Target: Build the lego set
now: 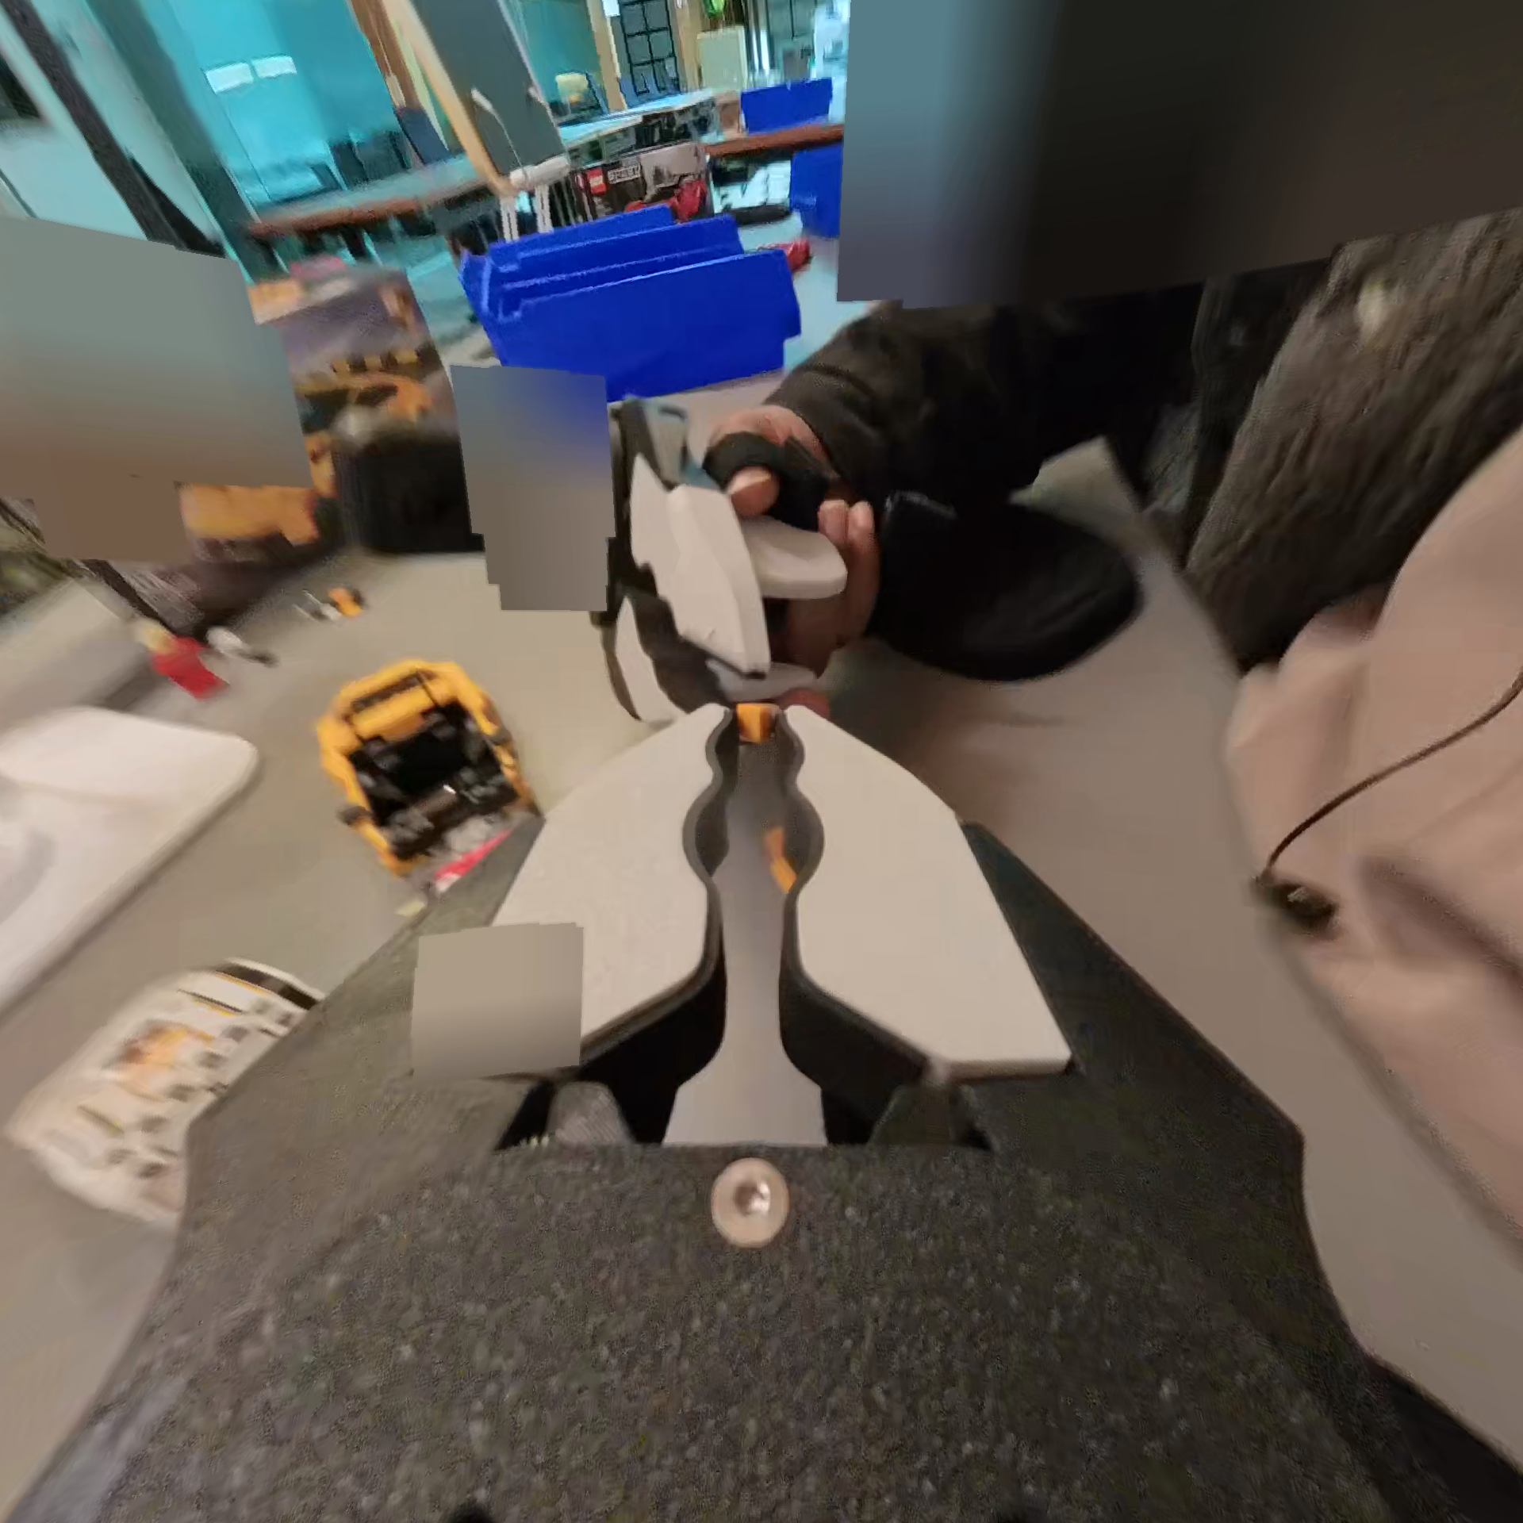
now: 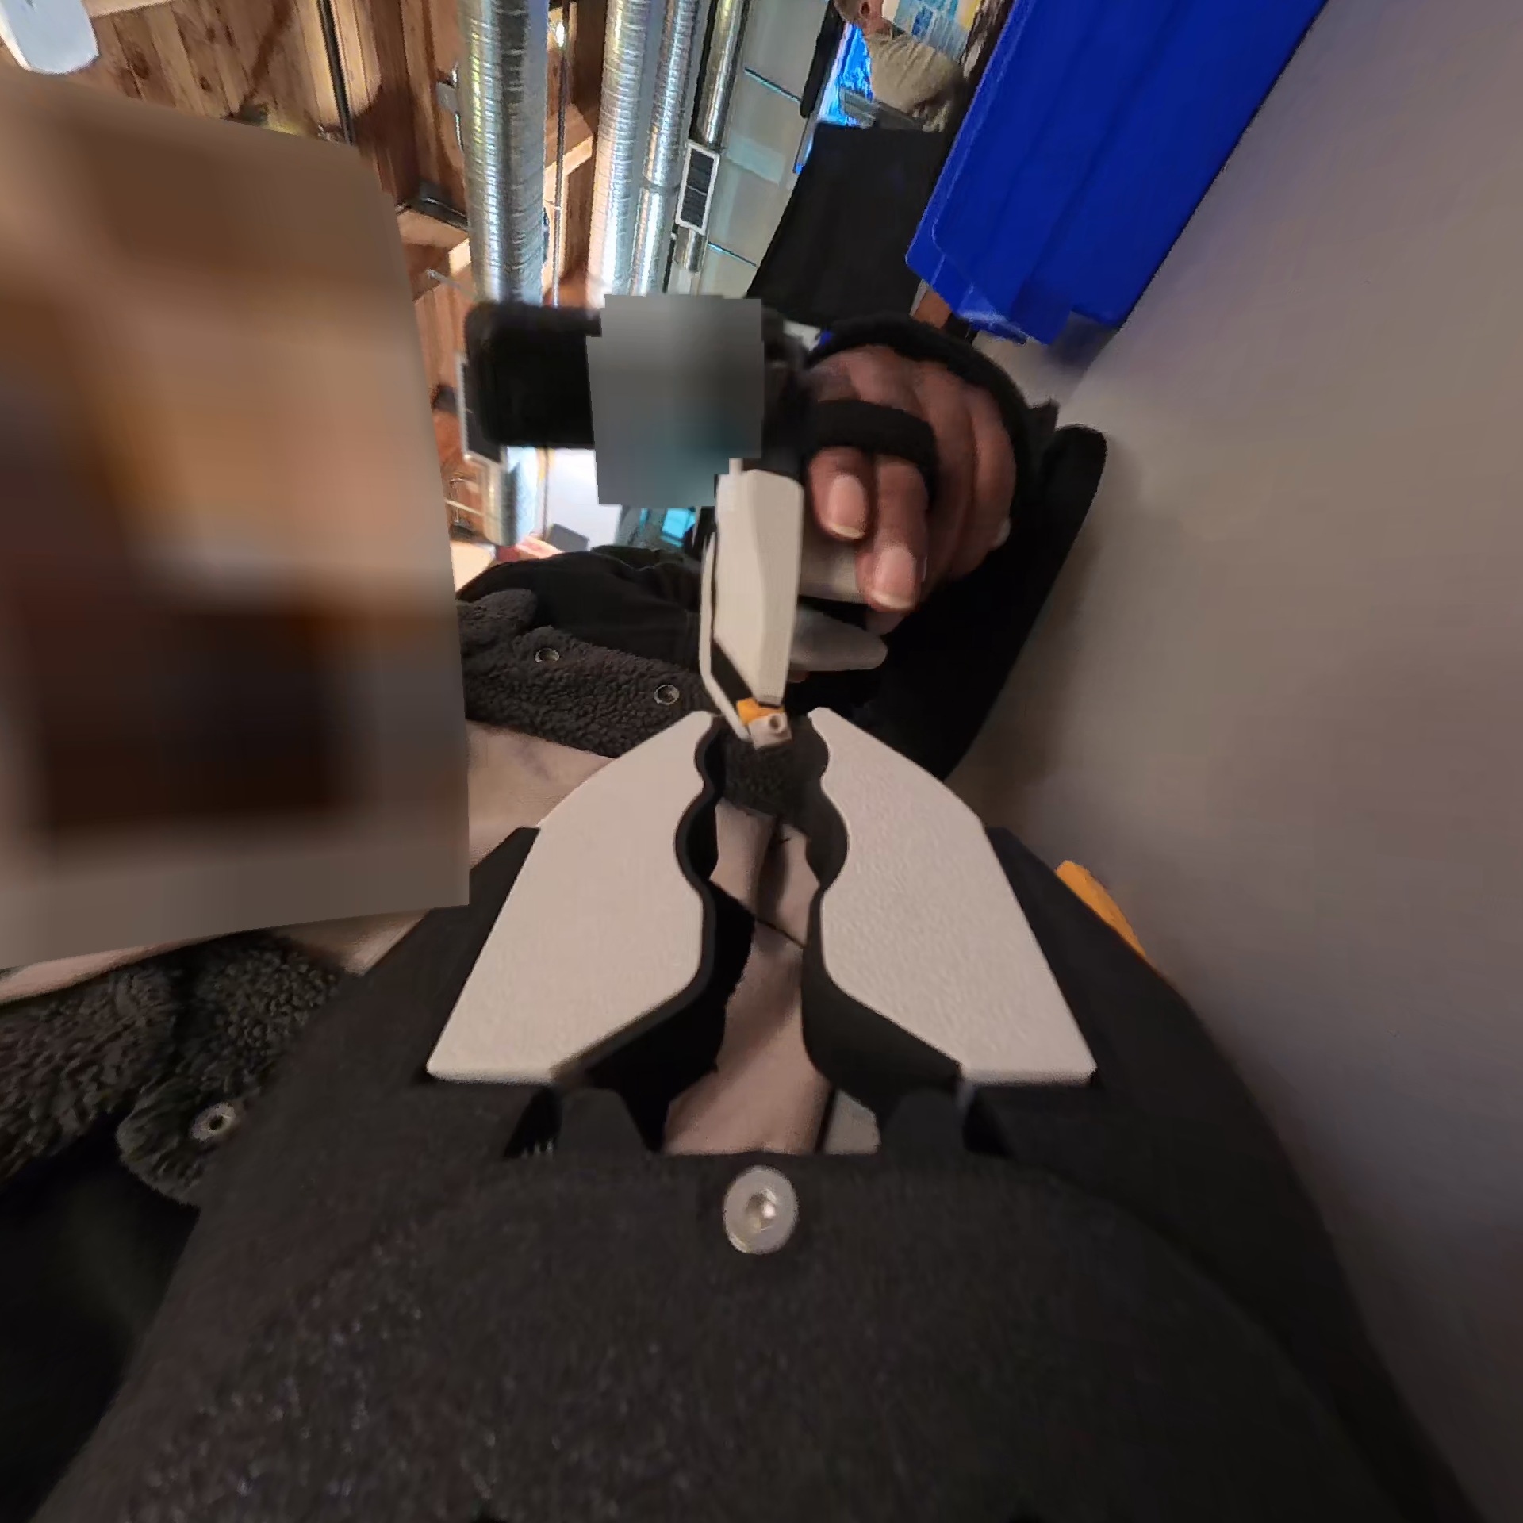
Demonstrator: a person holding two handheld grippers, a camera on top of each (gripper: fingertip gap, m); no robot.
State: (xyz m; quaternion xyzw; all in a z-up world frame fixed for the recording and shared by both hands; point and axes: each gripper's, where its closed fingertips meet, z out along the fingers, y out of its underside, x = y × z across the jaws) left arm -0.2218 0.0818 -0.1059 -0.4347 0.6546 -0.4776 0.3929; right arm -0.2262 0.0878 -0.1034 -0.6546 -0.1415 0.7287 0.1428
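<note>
I note an orange brick (image 1: pixel 754 724) between my grey-padded, black-framed left gripper (image 1: pixel 754 725), a yellow-and-black lego car (image 1: pixel 424 762), blue bins (image 1: pixel 634 301).

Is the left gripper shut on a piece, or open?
Shut on a small orange piece: the left gripper pinches it at its fingertips, and the right wrist view shows the same grip.

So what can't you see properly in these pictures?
Left wrist view: small orange piece, mostly hidden between the fingertips of the left gripper.
Left wrist view: yellow car, blurred, dark inside.
Left wrist view: booklet, blurred, partly behind the gripper.
Right wrist view: blue bin, cut off by the top edge.
</note>
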